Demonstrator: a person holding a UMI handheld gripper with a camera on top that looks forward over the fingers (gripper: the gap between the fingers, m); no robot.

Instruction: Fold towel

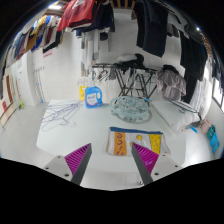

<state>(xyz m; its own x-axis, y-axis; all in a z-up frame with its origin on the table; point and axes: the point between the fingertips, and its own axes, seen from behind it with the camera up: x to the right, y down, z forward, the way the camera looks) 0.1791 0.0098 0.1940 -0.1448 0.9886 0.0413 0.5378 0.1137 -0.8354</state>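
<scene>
A towel (133,143) with an orange, blue and yellow pattern lies flat on the white table (60,140), just ahead of the fingers and a little to their right. My gripper (112,155) is held above the table with its two fingers spread wide apart. The magenta pads (80,156) face each other with nothing between them. The right fingertip (146,157) overlaps the towel's near edge in the view; I cannot tell if it touches.
A blue detergent box (93,96) stands further back on the table. Wire hangers (62,117) lie to the left and a clear round dish (128,108) sits mid-table. A blue item (211,136) lies at the right edge. Hanging clothes (160,35) and a folding rack (128,75) stand behind.
</scene>
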